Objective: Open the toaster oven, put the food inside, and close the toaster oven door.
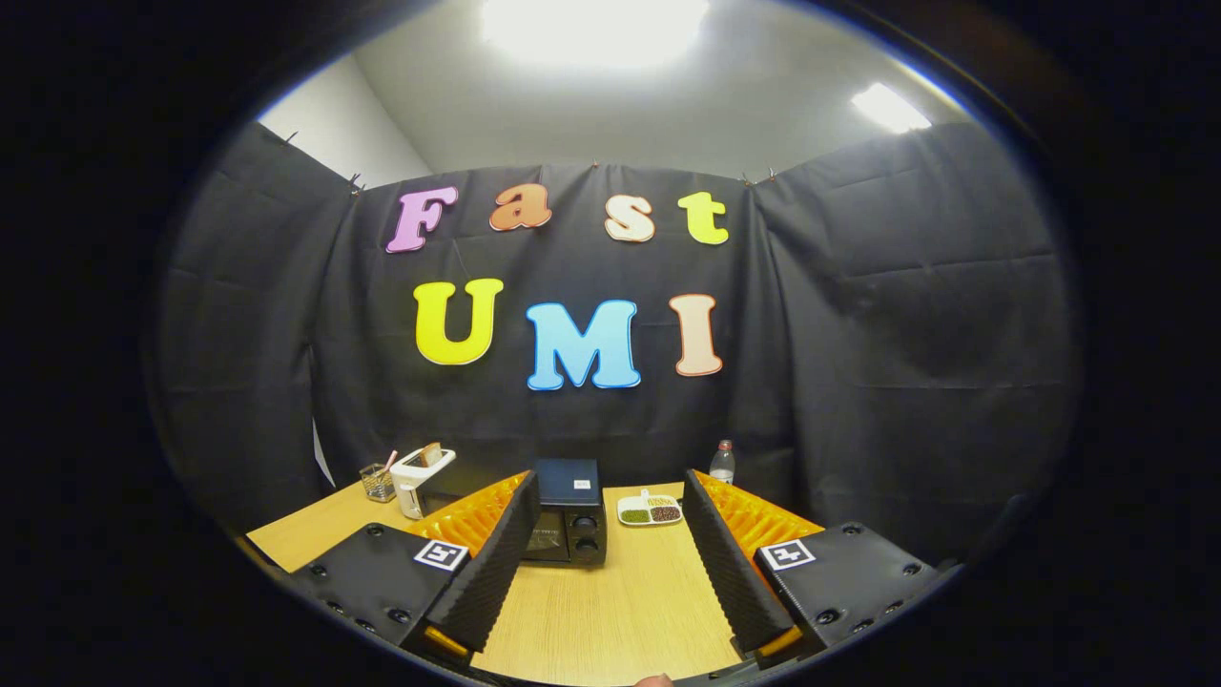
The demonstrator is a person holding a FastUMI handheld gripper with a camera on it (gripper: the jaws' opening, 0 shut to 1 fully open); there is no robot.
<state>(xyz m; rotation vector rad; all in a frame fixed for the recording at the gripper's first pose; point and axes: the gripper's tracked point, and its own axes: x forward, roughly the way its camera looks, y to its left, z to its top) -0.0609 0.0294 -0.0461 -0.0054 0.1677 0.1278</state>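
The gripper (603, 563) is wide open and holds nothing, above a light wooden table (610, 611). Beyond the fingers, low in the centre, the oven (568, 515) stands with its door shut. The food tray (650, 510) lies just right of it. A white toaster (420, 477) and a small cup (378, 482) stand to the left, a bottle (722, 463) at the back right. Two ceiling lights (591, 29) shine on top.

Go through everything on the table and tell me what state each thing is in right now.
Toaster oven: door closed, standing beyond the fingers.
Food tray: on the table beside the oven, still outside it, compartments filled.
White toaster: a slice sticking up from its slot.
Bottle: upright, capped.
Hand-held gripper: fingers spread open, holding nothing.
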